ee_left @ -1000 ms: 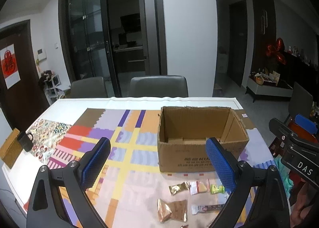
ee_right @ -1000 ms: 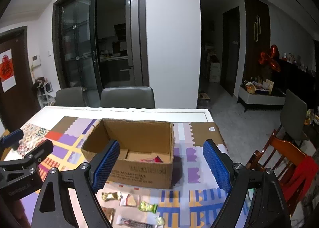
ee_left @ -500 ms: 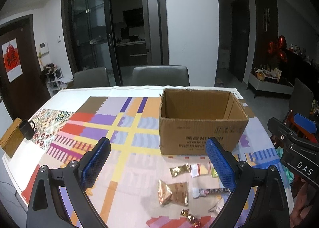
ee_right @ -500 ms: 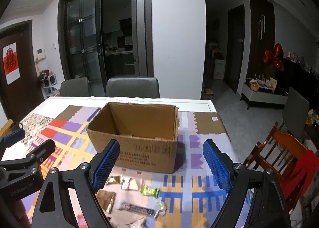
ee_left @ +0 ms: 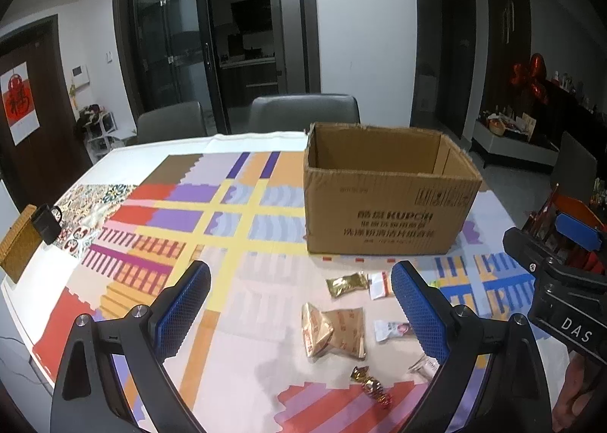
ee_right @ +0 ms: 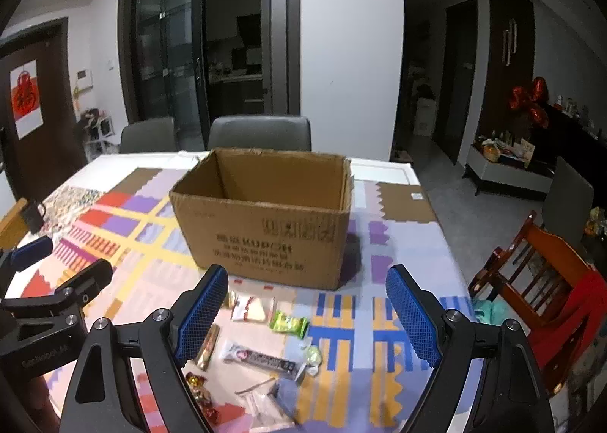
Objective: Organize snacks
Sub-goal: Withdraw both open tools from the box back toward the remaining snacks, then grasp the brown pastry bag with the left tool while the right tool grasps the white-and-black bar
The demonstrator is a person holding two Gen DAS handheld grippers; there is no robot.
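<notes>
Both tongs are empty with jaws apart: left gripper [ee_left: 299, 304] and right gripper [ee_right: 307, 309] hang above the table, nothing between the pads. We judge the step in hand as the approach to a first pick; no snack is seen in the cardboard box [ee_right: 265, 220] (its floor is hidden from these angles). The box stands open-topped on the patterned tablecloth [ee_left: 212, 205], and the snacks lie loose on the cloth just in front of its printed face. To do it well: we take one packet per gripper, come in low with the jaws spanning the short side of the wrapper, and pinch the body, not a crimped end, since foil will likely slip. The nearer pile is crowded, so we start at an outlier such as the green packet [ee_right: 289, 325] for the right side and the small gold packet [ee_left: 347, 283] for the left. Count, across both views: one box; snacks about nine, namely one small gold packet, one large gold pouch [ee_left: 334, 330], one white-and-red packet [ee_right: 253, 308], one green packet, one pale green sweet [ee_right: 313, 355], one dark bar [ee_right: 261, 357], one twisted gold candy [ee_left: 373, 387], plus clear wrappers [ee_right: 265, 400] at the near edge (two, we think; blurred). Two grey chairs [ee_left: 303, 110] stand behind the table.
</notes>
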